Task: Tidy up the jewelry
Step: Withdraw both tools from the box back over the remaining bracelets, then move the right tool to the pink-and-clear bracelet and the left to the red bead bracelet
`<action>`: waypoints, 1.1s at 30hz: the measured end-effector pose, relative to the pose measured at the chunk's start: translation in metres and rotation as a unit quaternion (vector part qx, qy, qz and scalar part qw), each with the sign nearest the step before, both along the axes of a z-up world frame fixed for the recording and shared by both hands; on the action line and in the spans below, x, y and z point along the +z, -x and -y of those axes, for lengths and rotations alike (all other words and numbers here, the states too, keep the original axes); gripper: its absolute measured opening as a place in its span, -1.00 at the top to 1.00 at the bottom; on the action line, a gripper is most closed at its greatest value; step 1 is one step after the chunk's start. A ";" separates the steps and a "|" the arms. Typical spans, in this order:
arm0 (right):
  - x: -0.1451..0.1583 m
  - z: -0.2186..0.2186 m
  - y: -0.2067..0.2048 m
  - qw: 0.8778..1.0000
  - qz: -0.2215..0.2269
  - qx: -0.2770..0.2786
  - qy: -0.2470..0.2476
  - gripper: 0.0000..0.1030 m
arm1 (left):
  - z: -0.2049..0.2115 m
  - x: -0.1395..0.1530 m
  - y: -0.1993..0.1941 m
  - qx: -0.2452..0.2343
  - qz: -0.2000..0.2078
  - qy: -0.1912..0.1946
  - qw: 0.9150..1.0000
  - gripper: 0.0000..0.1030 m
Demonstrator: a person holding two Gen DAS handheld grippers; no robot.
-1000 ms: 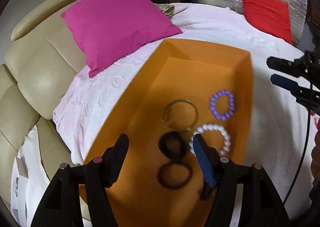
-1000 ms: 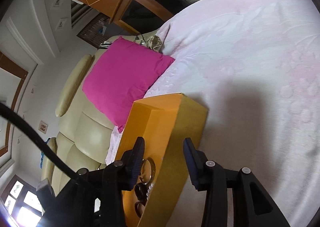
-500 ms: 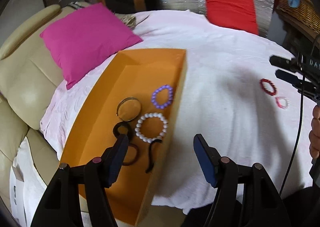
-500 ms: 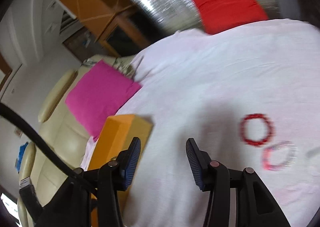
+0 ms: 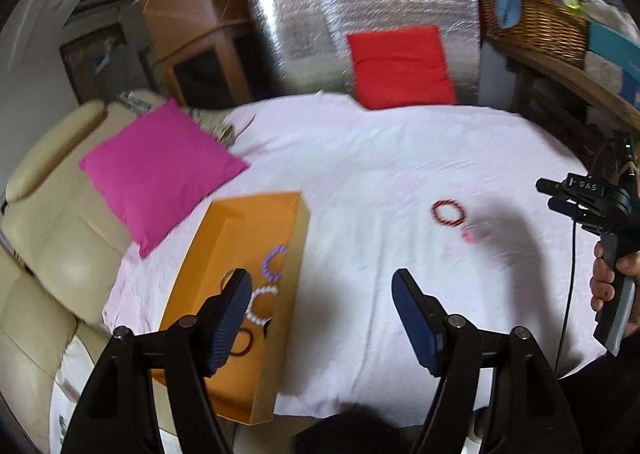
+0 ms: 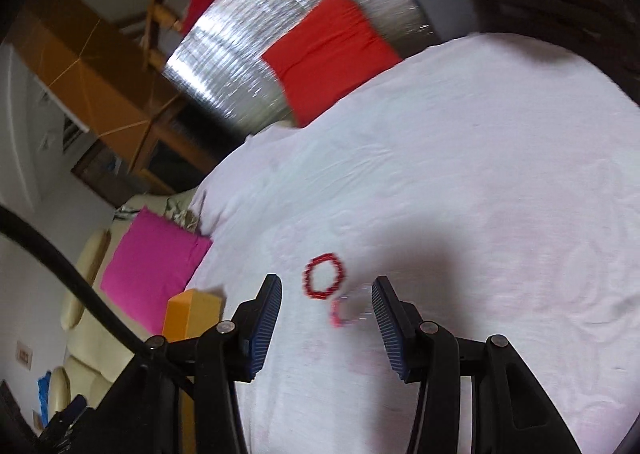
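Since a second ago both views are swinging away from the open orange cardboard box (image 5: 240,238) toward the bare middle of the pale pink bedspread (image 5: 400,174); the box, which was filling the left view, is now sitting at lower left. The left gripper (image 5: 322,318) is hanging above the cloth with its jaws opening wide and nothing between them. The right gripper (image 6: 326,328) is standing partly open and empty, its pads apart. Just beyond its fingertips, framed between them, the red beaded bracelet (image 6: 325,276) is lying flat on the cloth, with a blurred pink beaded bracelet (image 6: 346,310) lying just beside it, nearer the tool. Inside the box a purple beaded bracelet (image 5: 274,262), a white pearl bracelet (image 5: 262,304) and a dark hair tie (image 5: 240,342) are resting against the near wall. Open cloth is spreading all round the two loose bracelets; the magenta square cushion (image 5: 160,170) and red square cushion (image 5: 400,66) are lying well apart at the edges.
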State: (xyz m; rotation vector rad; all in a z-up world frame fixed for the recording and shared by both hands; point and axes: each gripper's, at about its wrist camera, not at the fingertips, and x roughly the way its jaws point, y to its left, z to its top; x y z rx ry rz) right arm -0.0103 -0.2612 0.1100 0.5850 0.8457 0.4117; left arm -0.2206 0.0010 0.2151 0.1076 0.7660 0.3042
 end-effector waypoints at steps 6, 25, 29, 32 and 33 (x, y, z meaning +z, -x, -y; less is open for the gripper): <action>0.010 0.034 0.009 0.999 0.001 -0.024 -0.027 0.00 | 0.039 0.004 -0.013 -0.034 0.002 -0.005 0.999 -0.46; -0.039 0.065 -0.034 0.989 -0.106 -0.026 -0.098 -0.03 | 0.084 -0.017 -0.151 0.018 0.060 0.081 0.995 -0.50; -0.033 0.053 -0.042 0.992 -0.098 -0.005 -0.084 -0.03 | 0.081 -0.049 -0.163 0.016 0.022 0.061 0.998 -0.51; -0.028 0.043 -0.039 0.994 -0.088 0.009 -0.068 -0.03 | 0.069 -0.077 -0.174 0.022 -0.001 0.059 0.998 -0.51; -0.028 0.040 -0.039 0.994 -0.087 0.012 -0.062 -0.03 | 0.066 -0.084 -0.177 0.023 -0.009 0.057 0.998 -0.51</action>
